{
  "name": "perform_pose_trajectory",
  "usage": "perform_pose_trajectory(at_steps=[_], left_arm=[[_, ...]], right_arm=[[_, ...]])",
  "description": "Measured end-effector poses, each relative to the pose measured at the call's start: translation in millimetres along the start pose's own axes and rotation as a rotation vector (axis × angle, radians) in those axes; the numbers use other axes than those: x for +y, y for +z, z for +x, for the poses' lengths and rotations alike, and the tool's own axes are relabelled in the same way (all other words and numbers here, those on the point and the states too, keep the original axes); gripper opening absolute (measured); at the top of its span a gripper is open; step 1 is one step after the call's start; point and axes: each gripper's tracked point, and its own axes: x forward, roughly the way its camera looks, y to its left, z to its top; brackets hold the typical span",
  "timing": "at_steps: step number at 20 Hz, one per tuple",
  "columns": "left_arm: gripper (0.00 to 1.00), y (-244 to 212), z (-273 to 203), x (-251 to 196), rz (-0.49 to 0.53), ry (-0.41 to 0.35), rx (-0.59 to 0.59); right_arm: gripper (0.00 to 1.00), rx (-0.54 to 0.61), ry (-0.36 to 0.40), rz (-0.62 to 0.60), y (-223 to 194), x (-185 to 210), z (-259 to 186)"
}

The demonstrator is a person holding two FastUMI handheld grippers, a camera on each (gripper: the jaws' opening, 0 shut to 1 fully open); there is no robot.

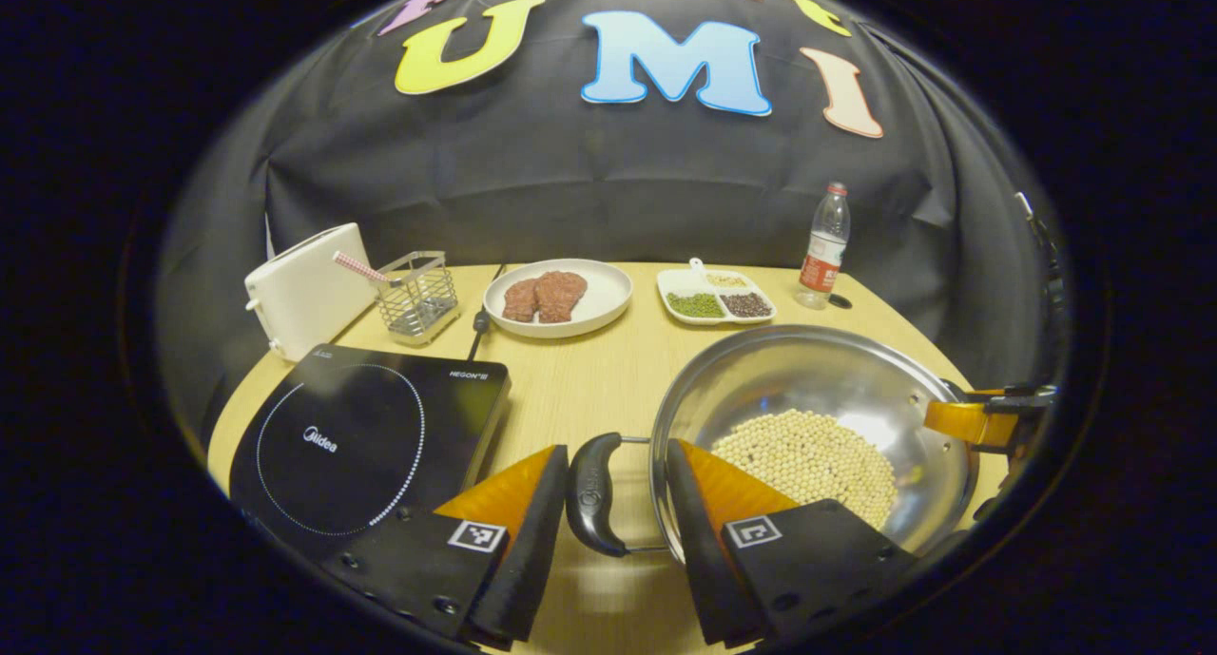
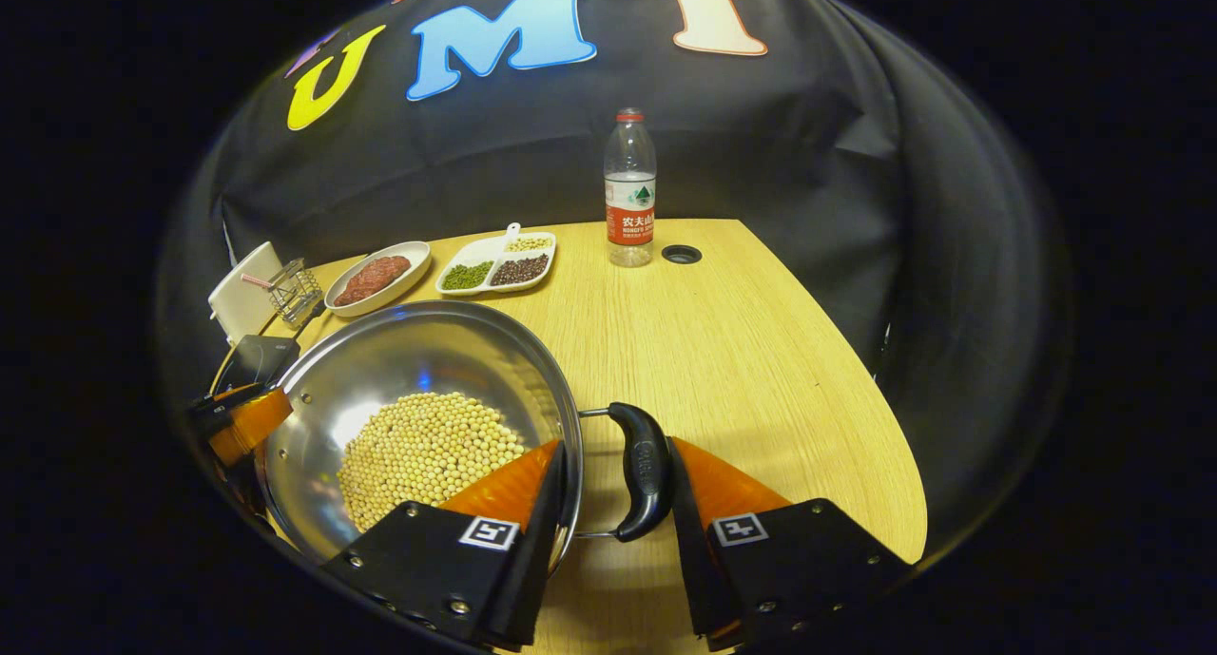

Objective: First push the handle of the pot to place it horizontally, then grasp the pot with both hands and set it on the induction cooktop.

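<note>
A steel pot [image 1: 818, 379] holding soybeans [image 1: 808, 460] stands on the wooden table, just right of the black induction cooktop [image 1: 361, 436]. My left gripper [image 1: 616, 465] straddles the pot's near black handle [image 1: 591, 493]: one finger presses the handle's outer side, the other lies over the rim inside the pot. In the right gripper view my right gripper [image 2: 616, 455] clamps the opposite handle [image 2: 647, 470] and the rim of the pot [image 2: 409, 351] the same way. Each view shows the other gripper at the pot's far side [image 1: 989, 417] [image 2: 238, 417]. The handles lie level, left and right.
Along the back of the table stand a white toaster [image 1: 304, 289], a wire basket [image 1: 416, 294], a plate of meat [image 1: 556, 298], a divided dish of beans [image 1: 718, 298] and a water bottle [image 1: 823, 246]. Bare tabletop [image 2: 761, 351] stretches right of the pot to the edge.
</note>
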Motion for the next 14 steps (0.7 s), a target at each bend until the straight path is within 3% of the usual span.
perform_pose_trajectory(at_steps=[5,8,14], left_arm=[[0.69,-0.8,2.3,-1.1,0.014,0.001,-0.003],[0.6,-1.5,1.0,-0.8,0.031,0.006,0.004],[0.68,-3.9,3.6,-1.2,0.046,0.02,0.013]], right_arm=[[0.56,-0.008,0.004,-0.013,0.3,-0.1,-0.6],[0.56,-0.01,0.011,-0.008,0.7,0.3,0.5],[0.56,-0.013,0.015,-0.008,0.8,0.7,0.3]])
